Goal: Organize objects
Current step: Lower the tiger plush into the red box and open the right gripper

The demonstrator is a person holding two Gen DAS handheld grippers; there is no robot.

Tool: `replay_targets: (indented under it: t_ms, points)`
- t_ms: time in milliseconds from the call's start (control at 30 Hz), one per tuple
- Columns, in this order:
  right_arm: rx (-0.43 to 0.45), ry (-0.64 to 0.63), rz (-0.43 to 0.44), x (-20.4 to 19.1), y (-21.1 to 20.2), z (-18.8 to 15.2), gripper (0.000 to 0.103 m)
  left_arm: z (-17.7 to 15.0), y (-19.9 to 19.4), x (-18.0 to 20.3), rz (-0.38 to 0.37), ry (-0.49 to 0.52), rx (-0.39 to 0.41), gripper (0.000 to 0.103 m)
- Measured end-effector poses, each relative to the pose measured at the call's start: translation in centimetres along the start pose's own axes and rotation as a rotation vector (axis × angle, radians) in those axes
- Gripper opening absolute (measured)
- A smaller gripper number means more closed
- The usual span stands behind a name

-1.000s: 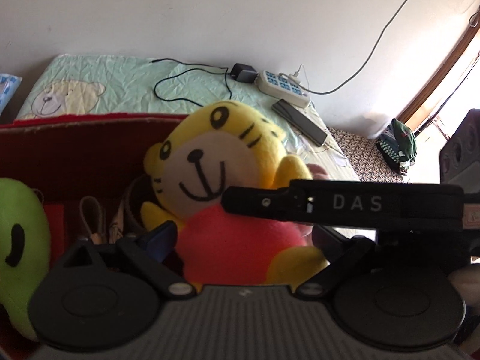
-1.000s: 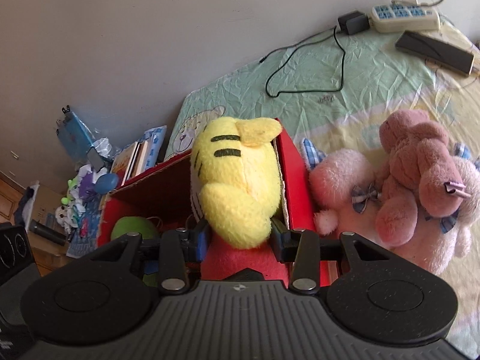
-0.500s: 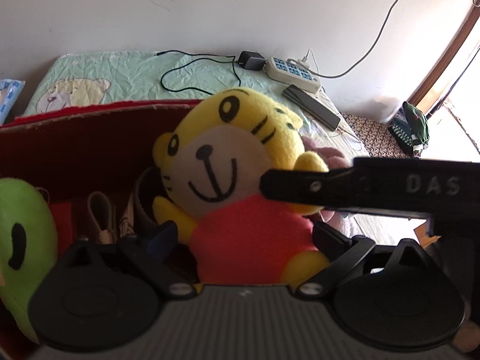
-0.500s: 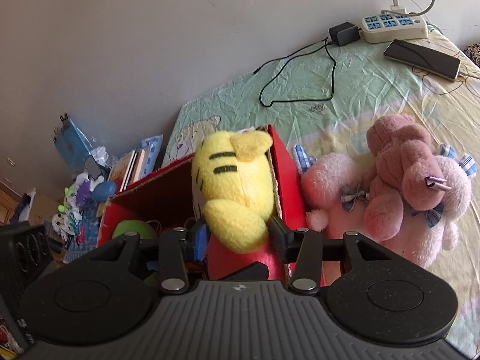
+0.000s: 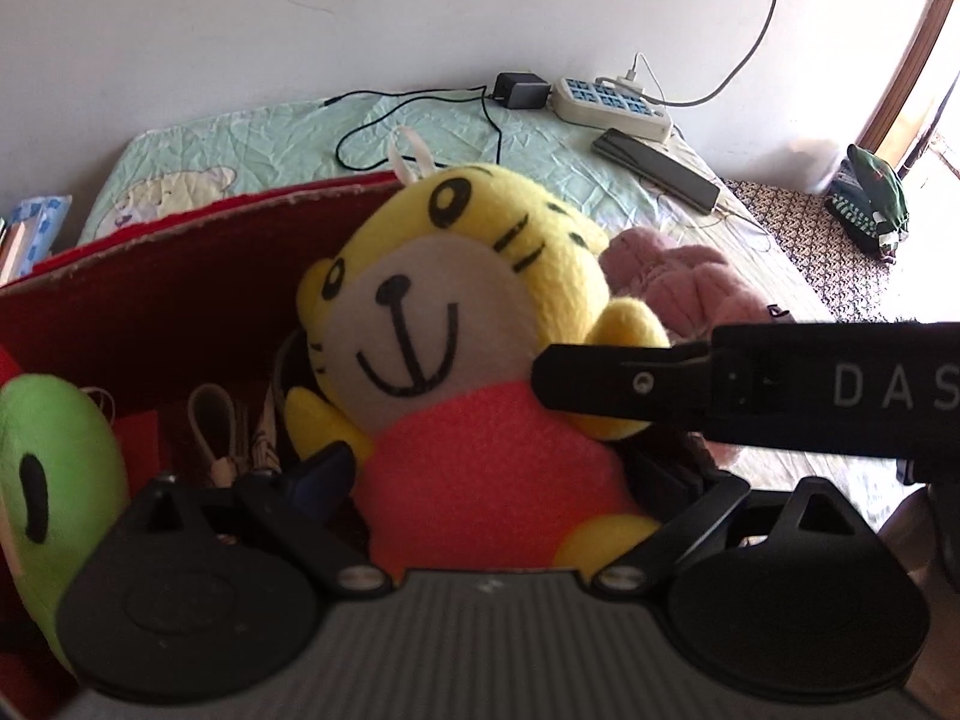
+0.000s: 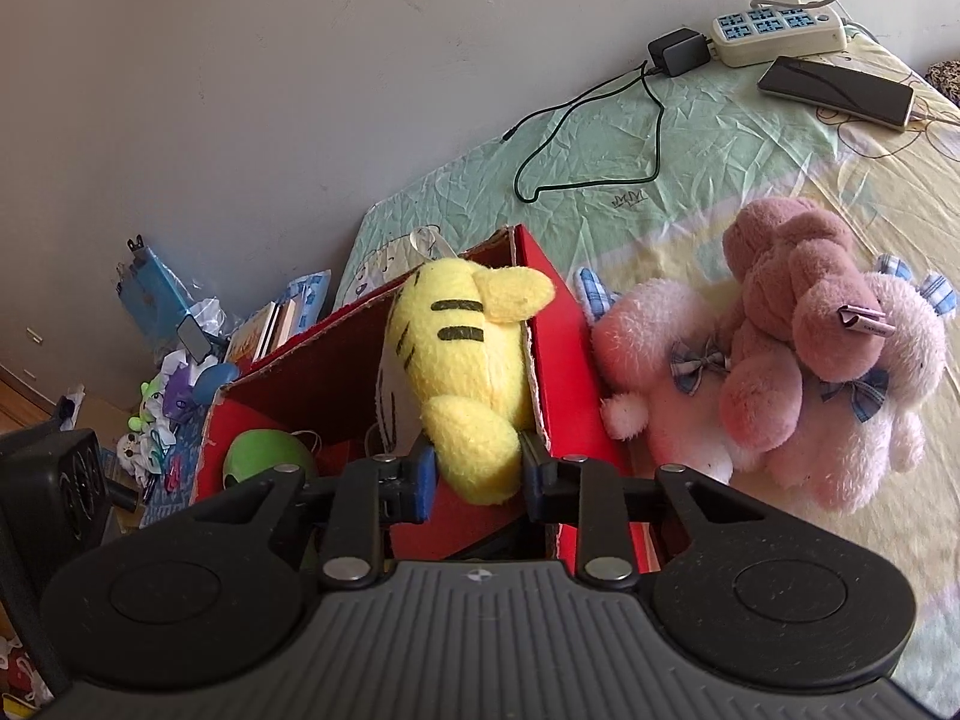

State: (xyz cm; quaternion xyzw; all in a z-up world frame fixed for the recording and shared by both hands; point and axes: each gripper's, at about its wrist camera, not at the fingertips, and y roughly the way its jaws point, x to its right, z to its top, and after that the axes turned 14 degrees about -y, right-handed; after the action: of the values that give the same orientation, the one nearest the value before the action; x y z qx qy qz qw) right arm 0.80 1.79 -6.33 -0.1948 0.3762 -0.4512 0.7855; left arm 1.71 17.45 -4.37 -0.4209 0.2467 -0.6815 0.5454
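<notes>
A yellow tiger plush (image 5: 444, 324) with a red body sits upright at the right end of an open red cardboard box (image 5: 180, 294). My left gripper (image 5: 498, 474) faces its front, with the fingers pressed against both sides of the red body. My right gripper (image 6: 477, 474) comes from behind and is shut on one yellow arm of the tiger plush (image 6: 462, 360). In the left wrist view its black finger (image 5: 600, 387) crosses in from the right. A green plush (image 5: 54, 480) lies at the box's left end.
Two pink plush toys (image 6: 810, 360) lie on the bed just right of the box (image 6: 564, 372). A power strip (image 6: 780, 30), a phone (image 6: 834, 90) and a black cable (image 6: 600, 138) are farther back near the wall. Books and small toys (image 6: 180, 384) crowd the floor at left.
The left wrist view has risen, so more of the bed and the pink toys shows. The right gripper's finger has slid to the right across that view. The tiger's head leans more to the right.
</notes>
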Motion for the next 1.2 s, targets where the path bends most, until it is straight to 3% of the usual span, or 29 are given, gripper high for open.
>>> replay_targets:
  t_ms: [733, 1200]
  points:
    - [0.002, -0.010, 0.046, 0.4, -0.8, -1.0, 0.029, -0.9, 0.4, 1.1, 0.073, -0.005, -0.027, 0.100]
    - [0.006, -0.006, 0.094, 0.9, -1.5, -1.4, 0.030, -1.1, -1.2, 1.7, 0.138, -0.029, 0.012, 0.100]
